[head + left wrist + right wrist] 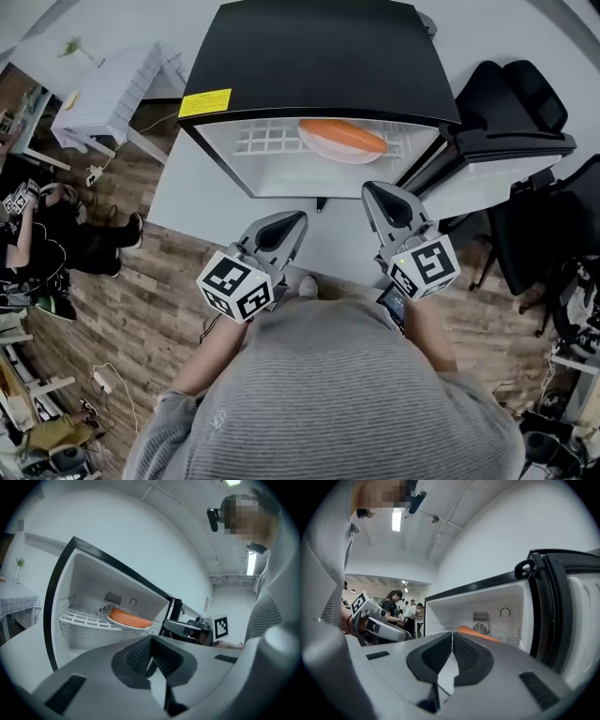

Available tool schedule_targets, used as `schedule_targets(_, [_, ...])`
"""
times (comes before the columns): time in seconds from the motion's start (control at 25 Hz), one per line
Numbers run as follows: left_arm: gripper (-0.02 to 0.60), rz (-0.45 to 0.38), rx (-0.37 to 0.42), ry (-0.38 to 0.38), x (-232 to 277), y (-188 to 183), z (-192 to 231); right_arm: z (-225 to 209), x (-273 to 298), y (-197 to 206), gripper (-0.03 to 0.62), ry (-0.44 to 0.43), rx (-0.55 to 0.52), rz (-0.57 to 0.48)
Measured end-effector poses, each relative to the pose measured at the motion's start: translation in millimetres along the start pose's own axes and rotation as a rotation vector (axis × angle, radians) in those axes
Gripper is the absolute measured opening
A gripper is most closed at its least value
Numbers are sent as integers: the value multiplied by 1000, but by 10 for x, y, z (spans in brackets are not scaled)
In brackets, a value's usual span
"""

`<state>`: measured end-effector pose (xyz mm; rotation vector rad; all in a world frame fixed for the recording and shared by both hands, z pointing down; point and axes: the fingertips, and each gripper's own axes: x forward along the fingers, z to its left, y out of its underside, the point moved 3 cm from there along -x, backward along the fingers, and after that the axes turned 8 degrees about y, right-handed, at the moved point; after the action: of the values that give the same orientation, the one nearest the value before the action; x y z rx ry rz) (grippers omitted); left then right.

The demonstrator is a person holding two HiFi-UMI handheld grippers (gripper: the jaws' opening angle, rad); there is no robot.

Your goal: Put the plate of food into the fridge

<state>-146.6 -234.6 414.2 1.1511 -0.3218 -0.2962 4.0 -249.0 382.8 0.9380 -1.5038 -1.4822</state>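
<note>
- Your left gripper [292, 223] has its jaws pressed together with nothing between them; its own view shows the ribbed pads [140, 654] meeting flat.
- Your right gripper [377, 194] is the same: jaws together and empty.
- Both grippers hang side by side in front of the open fridge [319, 56], pointing at it and clear of its front edge.
- The plate [339, 145] sits on the wire shelf [267, 141] inside the fridge, toward the shelf's right end. The orange food [342, 135] lies along it.
- Neither gripper touches the plate, and it looks settled flat on the wires.
- The door [487, 183] stands swung out on the fridge's right side, just beyond your right gripper.
- Judged from this, the placing step is done and what the task may yet want is the door closed.
- For that, your right gripper is the nearer one. Bring it round to the door's outer face and push with the jaws kept together, since no grip is needed.
- Keep your left gripper out of the opening as the door comes across, so nothing gets caught at the front edge.
- Push gently: a hard close could jolt the shelf and slide the plate on the wires.
- Whether the plate's rim overhangs the shelf's front edge is hard to tell, so check that before you close.
</note>
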Motion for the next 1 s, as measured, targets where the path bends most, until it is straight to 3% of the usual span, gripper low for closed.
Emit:
schedule_targets(0.16, [9, 15, -28, 39, -10, 45, 108, 8, 125, 62, 14, 85, -115, 32])
schedule_targets(0.56, [9, 50, -38, 62, 64, 95, 171, -99, 321, 329, 14, 183, -167, 105])
schedule_targets(0.68, [11, 58, -34, 62, 86, 92, 184, -70, 327, 304, 15, 182, -308, 129])
schedule_targets(0.92, [10, 73, -36, 80, 142, 122, 228, 24, 400, 433, 17, 204, -728, 242])
schedule_targets(1.0, [11, 76, -30, 91, 154, 121, 220, 37, 429, 443, 27, 200, -800, 266])
